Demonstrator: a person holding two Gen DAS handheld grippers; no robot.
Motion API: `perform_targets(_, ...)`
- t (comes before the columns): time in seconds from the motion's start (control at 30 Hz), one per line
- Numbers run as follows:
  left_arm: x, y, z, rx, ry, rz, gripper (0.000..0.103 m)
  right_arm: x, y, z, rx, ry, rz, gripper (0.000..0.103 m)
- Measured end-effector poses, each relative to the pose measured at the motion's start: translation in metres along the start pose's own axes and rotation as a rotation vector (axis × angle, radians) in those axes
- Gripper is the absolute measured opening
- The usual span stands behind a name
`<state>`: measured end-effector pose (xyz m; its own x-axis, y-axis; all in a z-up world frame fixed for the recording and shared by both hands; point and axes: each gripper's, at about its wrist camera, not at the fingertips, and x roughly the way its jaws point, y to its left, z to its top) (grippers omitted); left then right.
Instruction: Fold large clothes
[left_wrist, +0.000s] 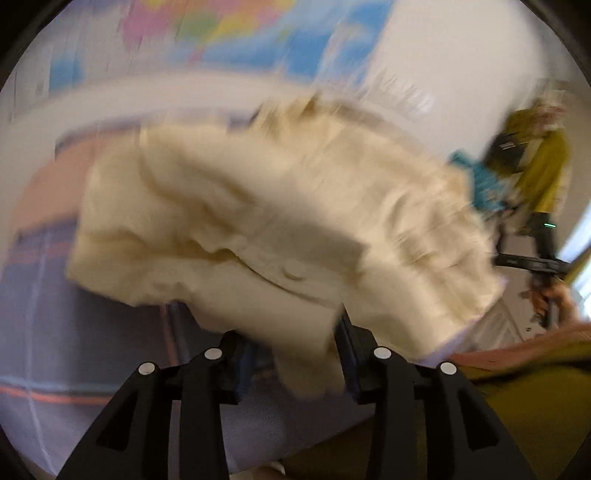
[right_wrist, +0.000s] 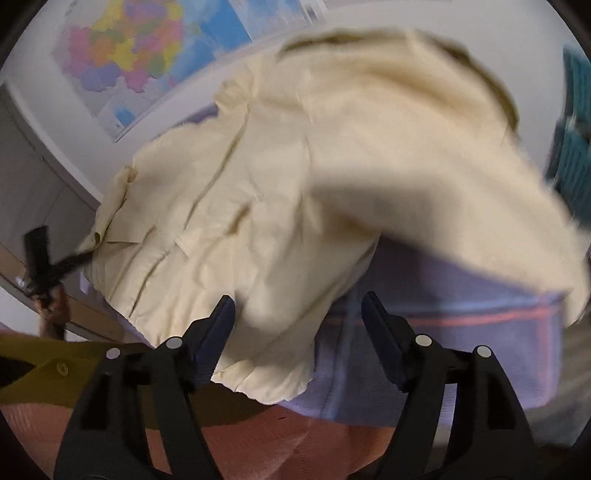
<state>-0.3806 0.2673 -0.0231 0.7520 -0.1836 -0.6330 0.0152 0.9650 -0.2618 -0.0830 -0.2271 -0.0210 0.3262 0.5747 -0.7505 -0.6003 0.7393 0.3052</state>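
A large cream buttoned garment (left_wrist: 258, 229) fills the left wrist view, blurred and bunched in mid-air above a purple striped cloth (left_wrist: 92, 332). My left gripper (left_wrist: 291, 354) has its jaws apart with a fold of the garment hanging between them. In the right wrist view the same garment (right_wrist: 280, 192) spreads wide, partly lifted over the purple cloth (right_wrist: 461, 350). My right gripper (right_wrist: 299, 325) is open, and the garment's lower hem lies between its fingers, against the left finger (right_wrist: 218, 325). The right gripper also shows in the left wrist view (left_wrist: 532, 262), far right.
A coloured map (right_wrist: 125, 51) hangs on the white wall behind. A teal object (right_wrist: 572, 147) sits at the right edge. The person's olive-yellow sleeve (left_wrist: 543, 173) and hand (left_wrist: 557, 295) are at right. The other hand-held gripper (right_wrist: 40, 258) shows at left.
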Motion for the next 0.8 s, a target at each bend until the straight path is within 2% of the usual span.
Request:
perform_targets(0.03,-0.015,0.001,-0.002,0.011,-0.059,0.006,0.049,-0.010,0.006,0.004,-0.032,-0.023,-0.026,0.072)
perform_targets(0.07,-0.036,0.002,0.001,0.021,-0.147,0.021,0.054,-0.021,0.014,0.010,-0.068,-0.053,-0.028,0.072)
perform_targets(0.1,-0.050,0.002,0.005,0.027,-0.202,0.036,0.058,-0.028,0.018,0.016,-0.096,-0.079,-0.023,0.073)
perform_targets(0.2,-0.057,-0.009,0.027,0.086,-0.249,0.122,0.059,-0.030,0.041,0.041,-0.193,-0.160,-0.046,0.073)
perform_targets(0.23,-0.049,-0.016,0.036,0.111,-0.247,0.138,0.064,-0.025,0.047,0.048,-0.225,-0.170,-0.074,0.073)
perform_targets(0.27,-0.037,-0.019,0.047,0.125,-0.235,0.135,0.066,-0.011,0.054,0.061,-0.263,-0.186,-0.120,0.073)
perform_targets(0.33,-0.004,-0.026,0.068,0.160,-0.178,0.111,0.067,0.011,0.058,0.076,-0.326,-0.191,-0.155,0.072)
perform_targets(0.4,0.040,-0.032,0.088,0.201,-0.099,0.151,0.067,0.046,0.068,0.098,-0.386,-0.197,-0.225,0.071)
perform_targets(0.47,0.090,-0.029,0.103,0.201,0.014,0.182,0.067,0.081,0.075,0.119,-0.435,-0.169,-0.265,0.071)
perform_targets(0.53,0.133,-0.027,0.118,0.197,0.119,0.174,0.067,0.114,0.081,0.139,-0.496,-0.153,-0.337,0.070)
perform_targets(0.63,0.173,-0.018,0.131,0.187,0.195,0.209,0.067,0.145,0.081,0.155,-0.572,-0.128,-0.400,0.065)
perform_targets(0.67,0.185,-0.016,0.137,0.195,0.207,0.232,0.067,0.160,0.081,0.163,-0.589,-0.103,-0.413,0.062)
perform_targets(0.77,0.207,-0.001,0.154,0.186,0.240,0.307,0.065,0.195,0.075,0.179,-0.620,-0.041,-0.465,0.039)
perform_targets(0.8,0.212,0.005,0.159,0.169,0.244,0.309,0.065,0.202,0.072,0.183,-0.625,-0.025,-0.478,0.018)
